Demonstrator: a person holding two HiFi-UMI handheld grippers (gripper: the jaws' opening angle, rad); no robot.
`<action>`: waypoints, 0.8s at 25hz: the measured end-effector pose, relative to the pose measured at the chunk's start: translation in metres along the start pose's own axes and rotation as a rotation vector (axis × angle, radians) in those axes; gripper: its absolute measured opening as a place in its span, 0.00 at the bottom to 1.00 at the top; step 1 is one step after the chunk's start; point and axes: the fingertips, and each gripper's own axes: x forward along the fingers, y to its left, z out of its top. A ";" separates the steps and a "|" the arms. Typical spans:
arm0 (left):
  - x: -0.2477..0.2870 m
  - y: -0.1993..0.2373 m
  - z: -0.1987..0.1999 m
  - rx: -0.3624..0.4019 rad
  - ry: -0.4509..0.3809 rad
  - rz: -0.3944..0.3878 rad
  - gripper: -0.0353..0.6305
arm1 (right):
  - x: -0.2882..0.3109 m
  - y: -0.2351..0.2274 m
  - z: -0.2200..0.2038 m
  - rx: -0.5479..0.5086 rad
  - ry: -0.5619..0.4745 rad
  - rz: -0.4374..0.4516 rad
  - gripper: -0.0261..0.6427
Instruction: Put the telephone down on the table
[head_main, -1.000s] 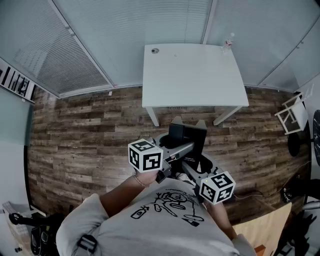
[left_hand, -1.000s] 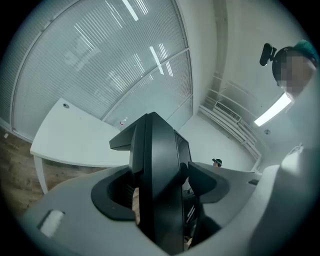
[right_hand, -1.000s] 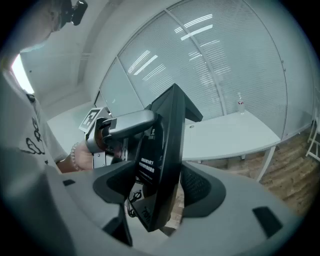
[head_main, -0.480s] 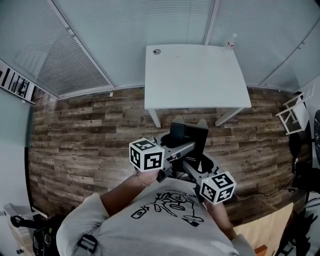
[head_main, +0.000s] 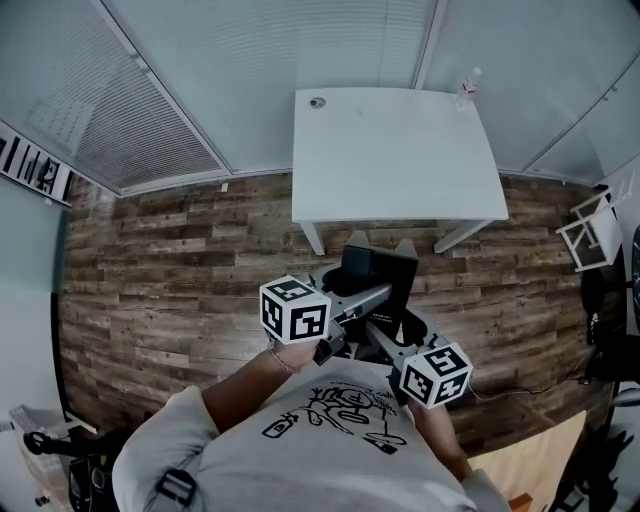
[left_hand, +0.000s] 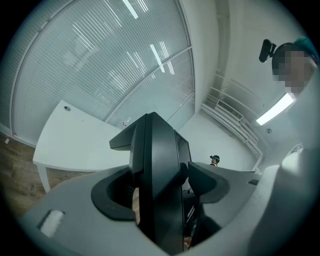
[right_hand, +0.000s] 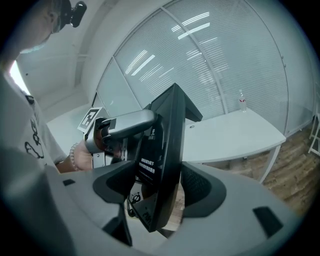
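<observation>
Short of the one white counter (head_main: 395, 150), the left tongs (left_hand: 161, 192) and right tongs (right_hand: 159, 192) both clamp the single black telephone (head_main: 378, 268).

The telephone (left_hand: 157, 165) is looking like smooth black plastic, catching a dull sheen along its edges. The left gripper (left_hand: 162, 187) and right gripper (right_hand: 160, 187) are showing matt grey plastic. The table (head_main: 395, 150) is sporting a smooth white matt top, and the floor (head_main: 170, 270) is showing rough-grained wood planks.
</observation>
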 end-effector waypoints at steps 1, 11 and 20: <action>0.003 0.002 0.002 -0.002 -0.002 0.002 0.54 | 0.001 -0.004 0.002 -0.001 0.001 0.002 0.45; 0.065 0.016 0.037 -0.012 -0.016 0.012 0.54 | 0.005 -0.064 0.043 -0.008 0.012 0.013 0.45; 0.134 0.019 0.060 -0.018 -0.032 0.030 0.54 | -0.006 -0.130 0.076 -0.020 0.018 0.032 0.45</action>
